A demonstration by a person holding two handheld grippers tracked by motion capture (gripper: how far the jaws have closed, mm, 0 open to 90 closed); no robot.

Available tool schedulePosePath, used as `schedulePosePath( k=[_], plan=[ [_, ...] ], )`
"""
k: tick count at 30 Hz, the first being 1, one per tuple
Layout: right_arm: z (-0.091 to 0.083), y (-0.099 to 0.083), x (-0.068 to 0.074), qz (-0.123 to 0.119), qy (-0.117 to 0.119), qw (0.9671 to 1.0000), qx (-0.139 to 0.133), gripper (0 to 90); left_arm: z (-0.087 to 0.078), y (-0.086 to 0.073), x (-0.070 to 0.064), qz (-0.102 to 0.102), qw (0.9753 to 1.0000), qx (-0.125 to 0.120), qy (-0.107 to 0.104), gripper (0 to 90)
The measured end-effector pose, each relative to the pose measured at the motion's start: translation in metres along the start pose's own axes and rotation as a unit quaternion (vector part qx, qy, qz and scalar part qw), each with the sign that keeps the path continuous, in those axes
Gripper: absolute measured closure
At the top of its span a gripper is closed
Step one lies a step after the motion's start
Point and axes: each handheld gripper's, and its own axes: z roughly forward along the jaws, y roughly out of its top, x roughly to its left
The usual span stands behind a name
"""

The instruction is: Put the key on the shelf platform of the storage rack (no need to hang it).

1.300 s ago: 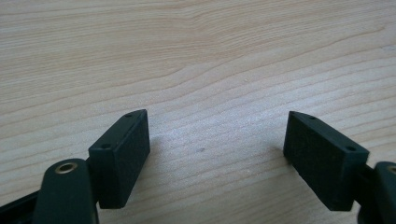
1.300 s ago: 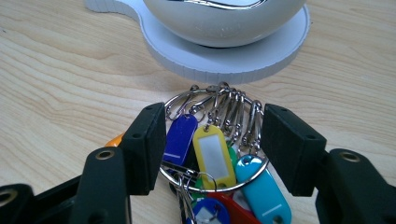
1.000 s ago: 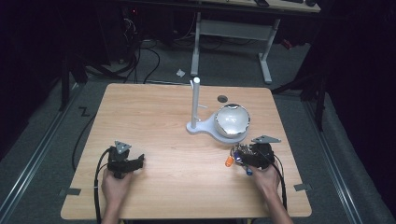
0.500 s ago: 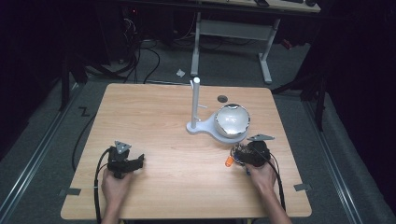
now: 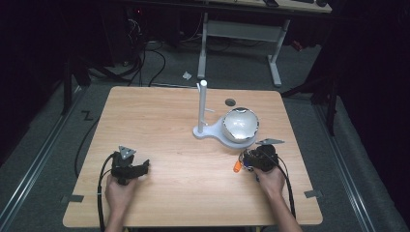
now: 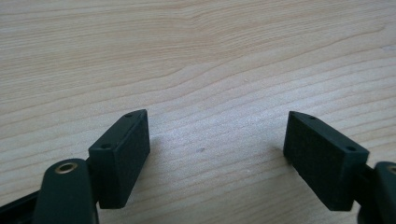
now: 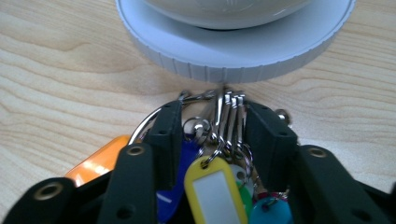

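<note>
Right hand-held gripper (image 7: 212, 121) pinches the key tags (image 7: 210, 182) just before the bowl (image 5: 240, 124); loose rings could slip. Left hand-held gripper (image 6: 217, 149) gapes empty.

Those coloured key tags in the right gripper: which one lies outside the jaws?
The orange tag. It lies outside one jaw, while the blue tag and yellow tag sit between them.

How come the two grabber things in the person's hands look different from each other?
The left gripper has its jaws spread wide with nothing between them, while the right gripper has its jaws closed around a bunch of key tags. The left gripper sits over bare table near the left front, while the right gripper is close beside the white stand holding a shiny bowl. Both are black with two jaws.
</note>
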Motion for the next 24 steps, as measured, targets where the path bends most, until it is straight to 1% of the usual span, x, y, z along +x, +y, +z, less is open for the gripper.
schedulePosePath(
  k=[1, 3, 4, 5, 9, 15, 19, 21, 24],
  plan=[
    [0.0002, 0.0001, -0.0005, 0.000, 0.001, 1.0000, -0.001, 61.3, 0.0000, 0.0000, 0.0000, 0.000, 1.0000, 0.000, 0.000, 23.1],
    [0.0002, 0.0003, -0.0011, -0.001, 0.005, 1.0000, 0.000, 68.5, 0.0000, 0.0000, 0.0000, 0.000, 1.0000, 0.000, 0.000, 23.1],
    [0.0003, 0.0003, -0.0004, -0.004, 0.001, 1.0000, 0.000, 70.5, 0.0000, 0.0000, 0.0000, 0.000, 1.0000, 0.000, 0.000, 23.1],
    [0.0002, 0.0004, 0.0000, -0.008, 0.000, 1.0000, 0.001, 71.0, 0.0000, 0.0000, 0.0000, 0.000, 1.0000, 0.000, 0.000, 23.1],
    [0.0002, 0.0006, -0.0004, -0.010, 0.002, 0.9999, 0.001, 71.8, 0.0000, 0.0000, 0.0000, 0.000, 1.0000, 0.000, 0.000, 23.1],
    [0.0000, 0.0001, 0.0010, -0.020, 0.000, 0.9998, -0.002, 72.6, 0.0000, 0.0000, 0.0000, 0.000, 1.0000, 0.000, 0.000, 23.1],
    [-0.0002, -0.0003, -0.0009, -0.020, 0.005, 0.9998, -0.004, 72.8, 0.0000, 0.0000, 0.0000, 0.000, 1.0000, 0.000, 0.000, 23.1],
    [-0.0006, -0.0005, -0.0008, -0.024, 0.005, 0.9997, -0.006, 72.8, 0.0000, 0.0000, 0.0000, 0.000, 1.0000, 0.000, 0.000, 23.1],
    [-0.0025, -0.0010, 0.0001, -0.022, 0.004, 0.9997, -0.006, 72.8, 0.0000, 0.0000, 0.0001, 0.000, 1.0000, 0.000, 0.000, 23.1]
  ],
)
